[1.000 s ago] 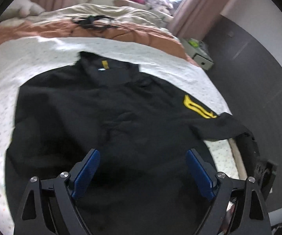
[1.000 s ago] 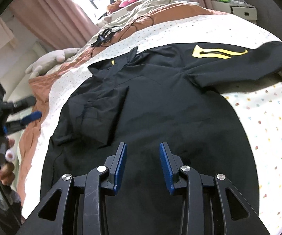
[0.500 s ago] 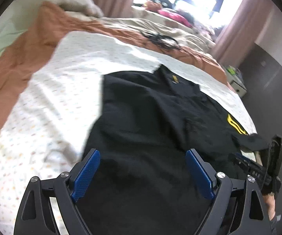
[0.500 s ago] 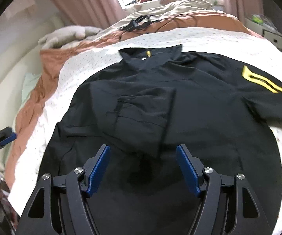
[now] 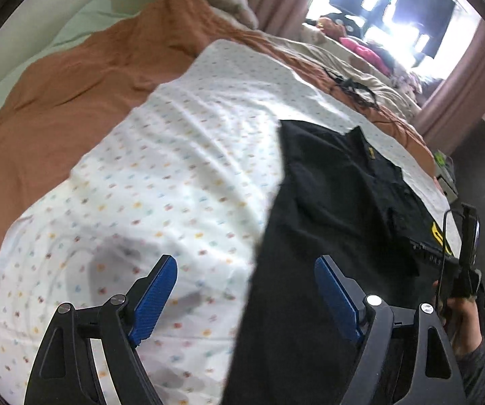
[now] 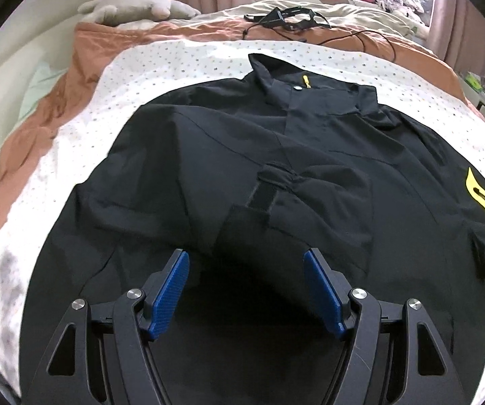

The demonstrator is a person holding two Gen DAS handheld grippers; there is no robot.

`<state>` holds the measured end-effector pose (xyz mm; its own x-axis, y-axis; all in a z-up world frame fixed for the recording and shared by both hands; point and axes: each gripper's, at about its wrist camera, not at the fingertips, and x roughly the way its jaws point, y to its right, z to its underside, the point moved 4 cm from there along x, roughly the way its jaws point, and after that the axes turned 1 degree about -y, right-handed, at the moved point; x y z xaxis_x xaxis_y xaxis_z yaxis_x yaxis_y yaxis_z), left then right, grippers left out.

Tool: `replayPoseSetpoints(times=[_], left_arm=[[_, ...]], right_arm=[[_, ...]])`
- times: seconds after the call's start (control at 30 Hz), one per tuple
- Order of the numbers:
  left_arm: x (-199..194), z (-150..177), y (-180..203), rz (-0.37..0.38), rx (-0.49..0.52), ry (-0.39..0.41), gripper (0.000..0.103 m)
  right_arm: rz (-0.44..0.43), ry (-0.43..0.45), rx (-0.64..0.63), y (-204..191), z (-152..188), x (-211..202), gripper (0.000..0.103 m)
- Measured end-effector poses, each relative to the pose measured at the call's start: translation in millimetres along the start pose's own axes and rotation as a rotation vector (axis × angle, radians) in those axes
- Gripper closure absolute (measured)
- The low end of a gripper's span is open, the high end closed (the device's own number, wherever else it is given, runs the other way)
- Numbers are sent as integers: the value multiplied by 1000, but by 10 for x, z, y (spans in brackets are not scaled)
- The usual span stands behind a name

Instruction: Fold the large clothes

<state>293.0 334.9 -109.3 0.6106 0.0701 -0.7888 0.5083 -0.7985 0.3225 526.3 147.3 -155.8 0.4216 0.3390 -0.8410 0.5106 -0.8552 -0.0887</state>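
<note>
Jacket [image 6: 242, 155] lies flat on the dotted sheet [image 5: 175, 185] — left tool [image 5: 246, 293] spread wide and empty, right tool [image 6: 246, 290] just opened, nothing pinched.

Room to your left, cables up top

Bare dotted sheet [image 5: 181, 182] beside the black jacket [image 6: 276, 155] lies open; a tangle of black cables [image 6: 286, 20] sits beyond the collar.

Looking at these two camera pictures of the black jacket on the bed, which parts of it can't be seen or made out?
- Black jacket, right wrist view: its bottom hem is hidden behind the right hand-held gripper and cut off by the frame's lower edge.
- Right wrist view: the end of the sleeve with the yellow emblem runs off the right edge.
- Left wrist view: the small yellow collar label is too small to read.
</note>
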Motion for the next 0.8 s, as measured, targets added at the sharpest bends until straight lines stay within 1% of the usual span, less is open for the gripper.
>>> replayPoseSetpoints(times=[0.17,0.3,0.37,0.43,0.57,0.63,0.7,0.8], left_arm=[[-47,126,-281,-24,-32,-5,18],[8,198,-446,-35,-58,-21,18],[60,208,-475,-36,-68,-30,18],[108,215,-475,-30,-78,-36,18],[217,225,-364,-2,-69,-42,18],[263,227,-271,16,-60,-43,18],[304,232,-185,31,-47,-45,18],[367,223,-84,53,-46,-52,18]], right_arm=[[62,-10,31,-16,-116,248,33],[139,-18,41,9,-180,413,33],[150,-48,34,7,-170,512,33],[169,-72,0,0,-135,553,33],[223,-67,-49,87,-75,426,34],[234,-71,-43,211,-55,334,45],[234,-70,-22,367,-46,245,47],[232,-60,18,638,-21,67,54]])
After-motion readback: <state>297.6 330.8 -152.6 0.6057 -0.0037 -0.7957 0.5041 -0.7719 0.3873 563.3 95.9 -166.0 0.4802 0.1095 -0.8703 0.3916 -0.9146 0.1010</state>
